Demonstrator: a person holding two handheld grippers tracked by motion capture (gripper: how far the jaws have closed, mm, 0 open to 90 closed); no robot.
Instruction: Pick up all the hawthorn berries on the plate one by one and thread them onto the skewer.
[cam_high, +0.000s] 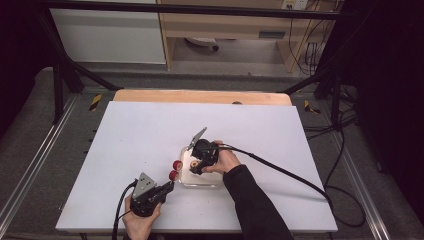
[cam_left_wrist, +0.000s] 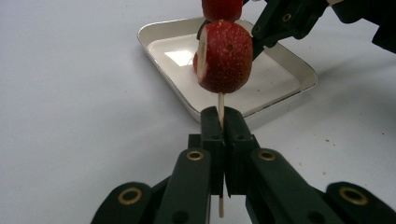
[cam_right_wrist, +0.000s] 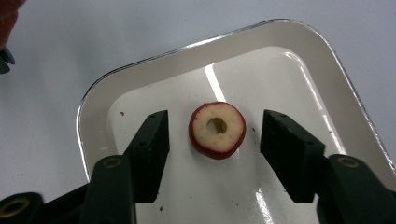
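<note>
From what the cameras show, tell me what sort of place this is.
Probably a lab recording station rather than a kitchen: a white table sits inside a black metal frame, loose cables trail over the grey floor, and plain shelving stands behind it.

Left claw (cam_left_wrist: 220, 122) clamped tight on a thin wooden skewer (cam_left_wrist: 221, 103), jaws pressed together with the stick running up between them. Threaded on the skewer just above: a red fruit piece (cam_left_wrist: 224, 56), speckled, pale cut face turned left; a second red piece (cam_left_wrist: 222, 8) directly above it at the top edge. Behind, a shallow white tray (cam_left_wrist: 159, 44) on the white tabletop (cam_left_wrist: 70, 116). Another black claw (cam_left_wrist: 280, 21) over the tray's far right side.
</note>
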